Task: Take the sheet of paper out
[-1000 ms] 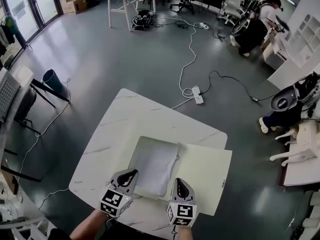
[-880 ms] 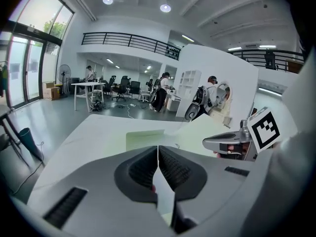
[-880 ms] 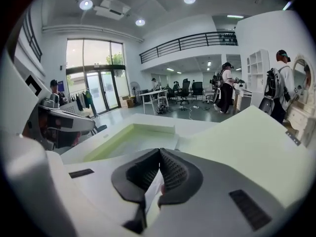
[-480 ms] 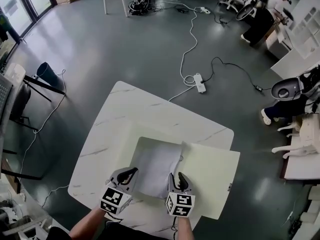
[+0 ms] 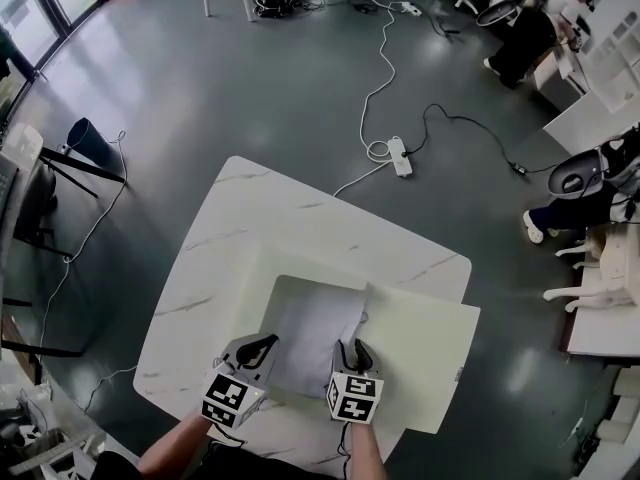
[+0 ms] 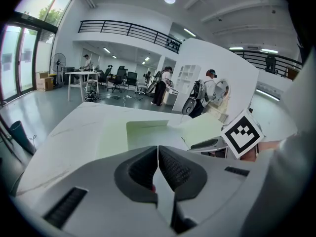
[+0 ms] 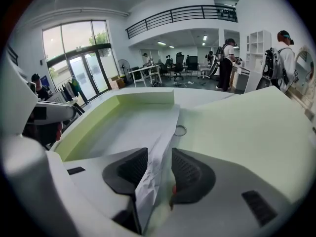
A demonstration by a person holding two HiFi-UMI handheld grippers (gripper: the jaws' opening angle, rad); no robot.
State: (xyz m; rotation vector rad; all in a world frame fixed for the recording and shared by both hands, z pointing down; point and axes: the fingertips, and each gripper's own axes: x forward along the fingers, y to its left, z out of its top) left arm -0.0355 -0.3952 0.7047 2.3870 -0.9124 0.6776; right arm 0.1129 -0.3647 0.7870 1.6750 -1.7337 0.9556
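Observation:
A pale green folder (image 5: 420, 353) lies open on the white marble table (image 5: 230, 238), its lid flat to the right. A white sheet of paper (image 5: 312, 328) rests in the folder's left half. The sheet's right edge (image 7: 157, 147) is crumpled and stands up between the jaws of my right gripper (image 5: 350, 349) (image 7: 159, 158). Those jaws are opening and their pads stand off the paper. My left gripper (image 5: 262, 345) (image 6: 157, 151) is shut with nothing in it, at the sheet's near left corner over the folder's rim.
The table's near edge is just under both hands. On the floor beyond, white and black cables run to a power strip (image 5: 401, 159). A dark bin (image 5: 85, 140) stands at the left. People sit at desks (image 5: 590, 193) on the right.
My right gripper's jaws have parted around the paper's raised edge. Both grippers have come down closer to the folder.

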